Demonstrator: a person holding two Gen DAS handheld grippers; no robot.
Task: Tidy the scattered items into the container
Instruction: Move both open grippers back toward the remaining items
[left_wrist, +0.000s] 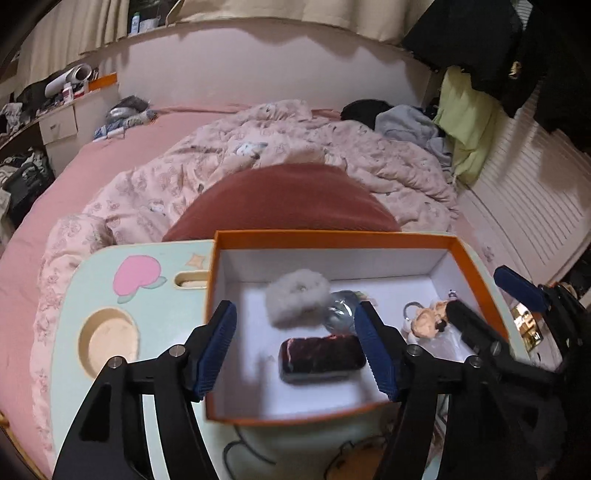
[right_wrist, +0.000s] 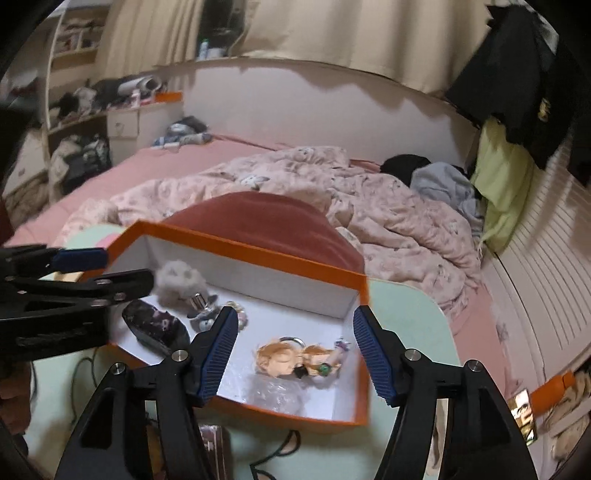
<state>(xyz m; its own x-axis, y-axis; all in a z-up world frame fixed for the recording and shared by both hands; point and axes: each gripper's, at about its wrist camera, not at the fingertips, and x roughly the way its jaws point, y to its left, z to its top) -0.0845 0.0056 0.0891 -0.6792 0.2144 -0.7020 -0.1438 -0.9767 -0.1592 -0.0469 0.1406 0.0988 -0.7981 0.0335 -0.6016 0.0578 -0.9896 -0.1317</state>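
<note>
An orange box (left_wrist: 332, 236) (right_wrist: 258, 254) with a white inside stands on a mint lap table (left_wrist: 147, 295). In it lie a grey fluffy scrunchie (left_wrist: 298, 297) (right_wrist: 177, 280), blurred in the left wrist view, a dark red velvet case (left_wrist: 319, 358) (right_wrist: 155, 325), a silvery item (left_wrist: 341, 310), an orange-haired figurine keychain (left_wrist: 428, 319) (right_wrist: 291, 360) and a clear plastic bag (right_wrist: 277, 391). My left gripper (left_wrist: 295, 308) (right_wrist: 107, 269) hangs open over the box's left half, its pads touching nothing. My right gripper (right_wrist: 295, 312) (left_wrist: 487, 295) hangs open over the right half, above the figurine.
The table rests on a bed beside a red cushion (left_wrist: 288, 199) and a crumpled pink duvet (left_wrist: 332, 147). A round cup recess (left_wrist: 109, 339) sits left of the box. A dark object (right_wrist: 212, 439) and a cable (right_wrist: 288, 443) lie on the table in front of the box.
</note>
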